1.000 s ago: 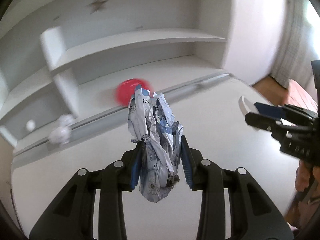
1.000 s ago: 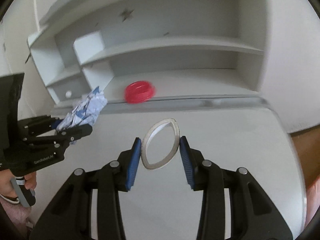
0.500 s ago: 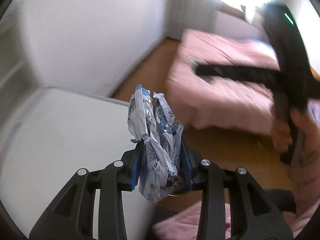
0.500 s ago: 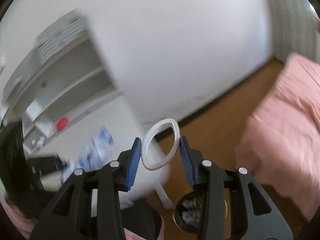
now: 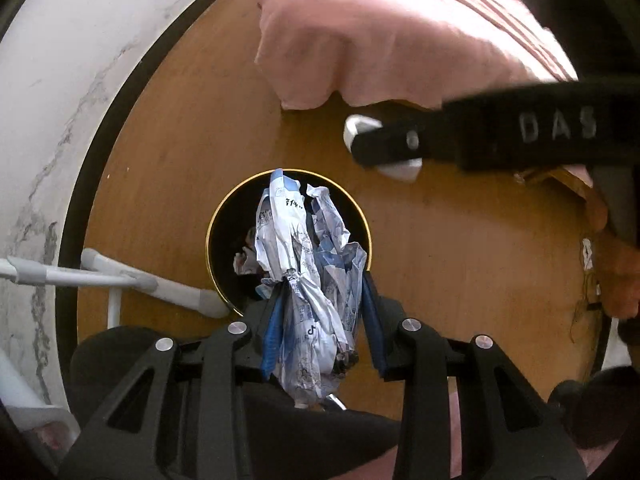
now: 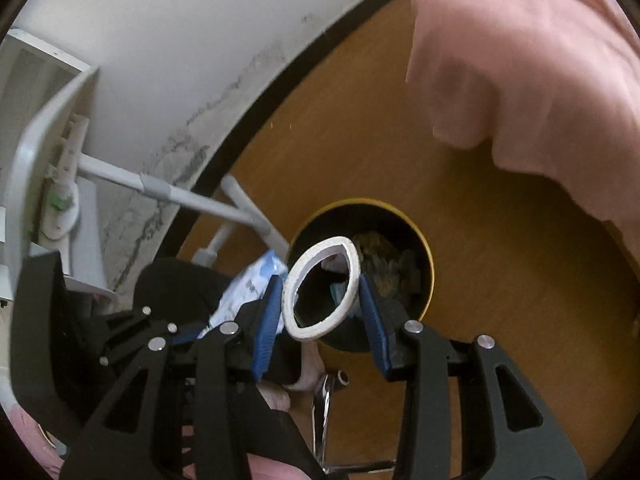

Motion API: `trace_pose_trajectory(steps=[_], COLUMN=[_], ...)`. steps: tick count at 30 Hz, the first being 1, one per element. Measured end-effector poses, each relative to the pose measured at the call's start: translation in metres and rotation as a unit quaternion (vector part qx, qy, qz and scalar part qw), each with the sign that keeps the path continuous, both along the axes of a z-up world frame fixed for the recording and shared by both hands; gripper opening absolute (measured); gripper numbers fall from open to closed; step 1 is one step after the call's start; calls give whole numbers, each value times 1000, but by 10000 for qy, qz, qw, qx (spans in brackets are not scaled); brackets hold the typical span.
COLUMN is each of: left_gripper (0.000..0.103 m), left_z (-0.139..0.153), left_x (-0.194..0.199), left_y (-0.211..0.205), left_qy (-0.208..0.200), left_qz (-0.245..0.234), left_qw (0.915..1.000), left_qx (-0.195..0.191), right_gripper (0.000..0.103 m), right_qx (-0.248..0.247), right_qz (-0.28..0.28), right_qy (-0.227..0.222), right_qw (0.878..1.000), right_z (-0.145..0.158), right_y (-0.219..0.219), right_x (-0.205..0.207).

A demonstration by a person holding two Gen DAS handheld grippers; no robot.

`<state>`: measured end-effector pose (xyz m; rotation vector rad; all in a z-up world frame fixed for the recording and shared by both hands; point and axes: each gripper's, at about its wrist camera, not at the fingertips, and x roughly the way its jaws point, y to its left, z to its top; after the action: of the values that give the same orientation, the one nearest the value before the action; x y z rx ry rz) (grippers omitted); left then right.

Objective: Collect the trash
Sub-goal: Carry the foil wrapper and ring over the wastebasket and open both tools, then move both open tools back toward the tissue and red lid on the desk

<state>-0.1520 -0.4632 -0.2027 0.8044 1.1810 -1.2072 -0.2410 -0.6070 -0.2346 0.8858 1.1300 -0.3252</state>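
Note:
My left gripper (image 5: 322, 320) is shut on a crumpled blue-and-white wrapper (image 5: 312, 264) and holds it above the open mouth of a black trash bin with a gold rim (image 5: 224, 216) on the wooden floor. My right gripper (image 6: 320, 304) is shut on a squashed white ring (image 6: 320, 292) and holds it above the same bin (image 6: 416, 240), which has trash inside. The right gripper also shows in the left wrist view (image 5: 384, 148), to the upper right. The wrapper shows at the left in the right wrist view (image 6: 256, 276).
A pink bedcover (image 5: 400, 32) hangs over the floor beyond the bin. A white wall with a dark skirting (image 5: 48, 120) runs on the left. Grey-white table legs (image 5: 120, 280) stand beside the bin. A white desk edge (image 6: 36, 140) is at the left.
Both grippers have swung away from the white desk and shelves and down toward the floor. They now hang over the trash bin, each holding its item as before.

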Motion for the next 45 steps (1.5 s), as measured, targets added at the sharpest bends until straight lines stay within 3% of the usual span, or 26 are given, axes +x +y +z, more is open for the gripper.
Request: trace_pose_trajectory(steps=[4,5,6,7,8,13,16,19,20,23,25,26,28,29,30,32,35,37,38,40,43,45], left_gripper=[36,40,49,78,94,94,94,94,94,96,96,96,96,96,96,96,96,96,96,96,96,96], left_z=[-3,-3,-2,-3,3,22,53,106,124,187,211,219,233,238,241,246,246,246,244,241,237,236], left_x=[3,2,-1,2,1,-6,-17,-30,-31,-7,15,27,62,80,95,118,160,183,194,208,223,229], left_y=[-20,-21,-22,-21,-19,-8,-3,7,10,37,56,68,104,125,146,183,257,312,344,389,453,486], left_qy=[51,42,-13,-101,-227,-294,-268,-433,-504,-853,-1114,-1179,-1184,-1208,-1267,-1423,-1704,-2010,-2104,-2150,-2208,-2224], left_qz=[30,25,21,30,62,119,57,-210,-241,113,534,752,1311,1643,1956,2479,3421,4167,4570,5051,5642,5880], left_qw=[9999,9999,10000,9999,9994,9974,9941,9843,9806,9638,9551,9515,9435,9373,9309,9183,8903,8600,8409,8149,7792,7626], left_qx=[92,88,36,-57,-255,-641,-1051,-1700,-1878,-2522,-2692,-2742,-2802,-2825,-2813,-2740,-2475,-2154,-1994,-1861,-1603,-1525], right_gripper=[41,46,70,83,93,93,93,93,96,96,96,96,96,96,96,96,96,96,96,96,96,96], right_qx=[147,159,127,74,56,-132,-937,-1993,-2456,-3451,-3780,-3847,-3618,-3449,-3409,-3425,-3448,-3417,-3387,-3276,-3022,-2937], right_qz=[-63,-122,-191,-291,-338,-723,-1146,-1590,-1718,-1847,-1713,-1575,-1099,-832,-711,-375,38,414,583,880,1364,1766], right_qy=[1,-23,-19,-10,-65,-211,-55,-99,-245,-706,-987,-1096,-1172,-1157,-1188,-1330,-1502,-1691,-1765,-1902,-2229,-2391], right_qw=[9999,9998,9997,9995,9994,9971,9890,9669,9537,9175,9045,9029,9183,9278,9299,9293,9266,9235,9223,9213,9167,9085], right_z=[-8,-8,-9,-6,-4,14,47,96,120,168,184,189,190,189,189,194,208,218,223,233,250,261], right_y=[0,-1,-4,-6,-7,-26,-40,-42,-36,-14,2,10,20,29,34,55,83,110,123,150,192,226], right_x=[7,6,3,1,0,-20,-35,-51,-55,-54,-47,-40,-16,3,12,41,81,116,134,165,210,241])
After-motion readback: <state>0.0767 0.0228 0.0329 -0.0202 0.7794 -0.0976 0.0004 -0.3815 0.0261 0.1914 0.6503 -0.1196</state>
